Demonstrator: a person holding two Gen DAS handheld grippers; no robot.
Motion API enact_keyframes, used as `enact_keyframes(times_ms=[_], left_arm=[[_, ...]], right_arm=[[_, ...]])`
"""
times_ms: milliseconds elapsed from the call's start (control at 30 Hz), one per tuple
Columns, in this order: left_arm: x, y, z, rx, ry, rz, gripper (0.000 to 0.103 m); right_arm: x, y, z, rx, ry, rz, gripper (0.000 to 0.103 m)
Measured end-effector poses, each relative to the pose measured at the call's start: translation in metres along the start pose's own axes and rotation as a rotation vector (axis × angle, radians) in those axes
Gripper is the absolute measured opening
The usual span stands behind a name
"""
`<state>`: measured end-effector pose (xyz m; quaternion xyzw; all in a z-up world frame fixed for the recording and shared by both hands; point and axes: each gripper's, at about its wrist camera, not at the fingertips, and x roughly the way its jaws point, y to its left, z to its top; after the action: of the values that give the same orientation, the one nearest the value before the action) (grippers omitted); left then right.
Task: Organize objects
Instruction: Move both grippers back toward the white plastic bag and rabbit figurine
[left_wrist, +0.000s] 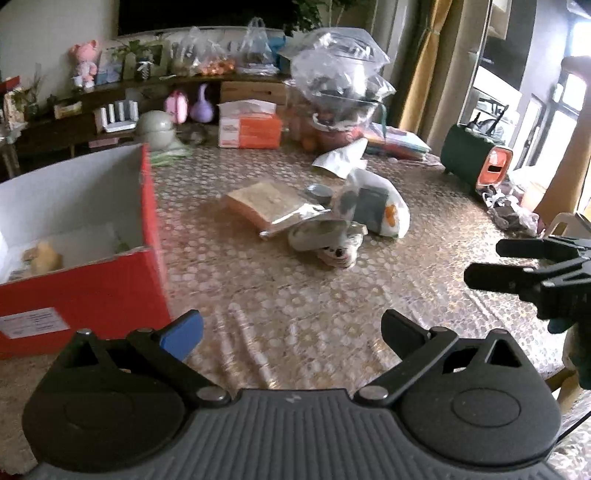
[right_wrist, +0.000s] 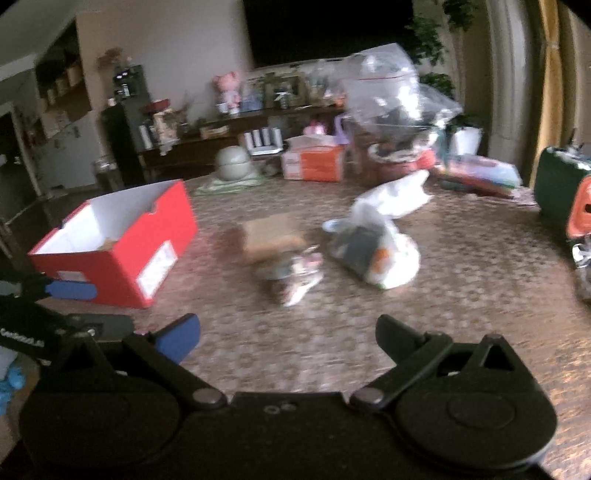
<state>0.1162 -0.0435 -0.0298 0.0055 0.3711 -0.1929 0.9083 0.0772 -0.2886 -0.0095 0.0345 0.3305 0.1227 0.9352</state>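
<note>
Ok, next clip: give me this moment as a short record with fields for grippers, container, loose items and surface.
left gripper: open, empty, above the table
right gripper: open, empty, above the table
container: red box, open top, white inside, on the left; something yellowish lies in it, too blurred to name
loose items: brown packet, white plastic bag, small crumpled wrapper, clustered mid-table
surface: table under a patterned cloth
background: tissue box and clear bags at the far edge
</note>
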Motion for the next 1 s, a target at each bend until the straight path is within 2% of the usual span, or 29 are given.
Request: enact_keyframes(times_ms=[200,433,567,733,1000], left_arm=[[0.029,-0.018,0.005,0.006,0.002,-0.009,0.103],[0.066,-0.034,0.008,0.019,0.026,-0.004,0.103],[0.087,-0.039,0.014,0.016,0.034,-0.004,0.103],[0.114,-0.042,0.02,-0.006,0.05,-0.043,0.103],[0.148,-0.044,0.029,-0.047,0.087,-0.025,0.103]], right_arm=[[0.009,-0.029,0.009,-0.011,-0.011,-0.069,0.101],[0.038,-0.06,0.022,0.003,0.008,-0.099,0.101],[0.06,-0.073,0.027,0.0,0.031,-0.106,0.101],[0.09,-0.085,0.034,-0.014,0.069,-0.095,0.101],[0.133,-0.102,0.051,-0.061,0.127,-0.06,0.101]])
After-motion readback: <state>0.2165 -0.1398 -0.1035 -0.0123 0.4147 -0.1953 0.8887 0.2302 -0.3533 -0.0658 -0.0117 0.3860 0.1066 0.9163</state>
